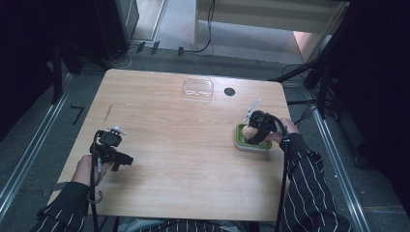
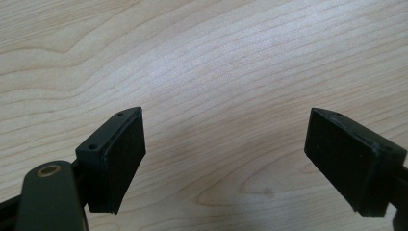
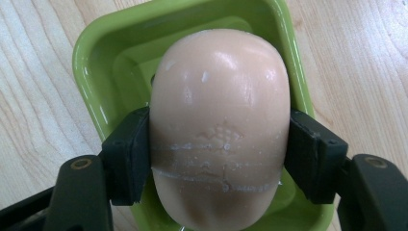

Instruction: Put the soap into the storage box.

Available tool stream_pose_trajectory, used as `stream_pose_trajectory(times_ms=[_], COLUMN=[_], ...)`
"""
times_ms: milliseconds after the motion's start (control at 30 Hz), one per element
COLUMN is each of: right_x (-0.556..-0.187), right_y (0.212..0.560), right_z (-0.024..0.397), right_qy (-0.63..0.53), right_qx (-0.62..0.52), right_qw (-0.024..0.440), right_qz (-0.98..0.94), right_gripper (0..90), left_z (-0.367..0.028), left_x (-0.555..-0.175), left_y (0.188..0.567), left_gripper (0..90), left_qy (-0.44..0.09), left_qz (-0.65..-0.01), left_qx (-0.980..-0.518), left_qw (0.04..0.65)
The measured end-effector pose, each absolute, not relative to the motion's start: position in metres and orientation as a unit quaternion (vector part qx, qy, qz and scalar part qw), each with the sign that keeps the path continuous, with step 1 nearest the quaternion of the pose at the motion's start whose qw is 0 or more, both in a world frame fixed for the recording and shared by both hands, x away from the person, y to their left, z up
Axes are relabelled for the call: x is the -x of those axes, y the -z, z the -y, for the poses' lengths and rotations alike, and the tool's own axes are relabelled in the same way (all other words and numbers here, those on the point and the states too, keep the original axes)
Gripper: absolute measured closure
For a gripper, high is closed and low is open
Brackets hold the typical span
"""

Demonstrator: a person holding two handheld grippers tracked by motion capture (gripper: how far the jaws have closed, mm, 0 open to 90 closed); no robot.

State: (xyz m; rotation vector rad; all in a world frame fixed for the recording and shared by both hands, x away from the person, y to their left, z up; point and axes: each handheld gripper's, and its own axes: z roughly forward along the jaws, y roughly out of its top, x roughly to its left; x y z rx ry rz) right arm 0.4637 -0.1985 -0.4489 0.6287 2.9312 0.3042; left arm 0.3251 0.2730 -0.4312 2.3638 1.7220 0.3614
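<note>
Wooden table (image 1: 193, 159): sound surface, mostly bare. A clear plastic lid or shallow box (image 1: 198, 89) lies at the far edge near the middle, with a small dark round mark (image 1: 229, 91) just to its right. Neither is in use.

Green soap dish (image 1: 240, 140): it sits at the right side of the table, roughly midway between near and far. In the right gripper view its rim (image 3: 91, 82) frames the item being handled.

Soap bar (image 3: 221, 125): pale peach, rounded, with dried residue lines across the middle. It sits over the hollow of the dish, clamped at its sides. Whether its underside touches the dish floor cannot be told.

Progress, as judged: the grip on the soap is made — the bar is either about to be lifted from the dish or about to be let go into it. The pictures do not settle which. The lid remains well apart, untouched.

Right gripper (image 1: 257, 129): angled down over the dish from the right, forearm in a striped sleeve entering from the near right. Its jaws are closed firmly on both flanks of the soap.

Left gripper (image 1: 114, 150): held low at the near left, well apart from the work — jaws spread wide, nothing between them but bare table.
</note>
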Motion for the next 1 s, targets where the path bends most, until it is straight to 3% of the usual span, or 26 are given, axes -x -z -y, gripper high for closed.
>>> stream_pose_trajectory(times_ms=[867,1000], right_x=[-0.465,-0.4664], right_y=[0.4486,0.4417], right_z=[0.1991,0.2019], right_qy=[-0.101,-0.103], right_qx=[-0.211,-0.225], right_qw=[0.064,0.064], right_qz=[-0.97,-0.967], right_gripper=[31.8,23.3], left_z=[-0.2731,-0.2732], left_x=[-0.3249,-0.3249], left_y=[0.4311,0.4314], left_gripper=[14.8,14.8], left_qy=[-0.122,-0.122], left_qz=[-0.581,-0.581], left_qx=[-0.799,-0.799], left_qw=[0.097,0.096])
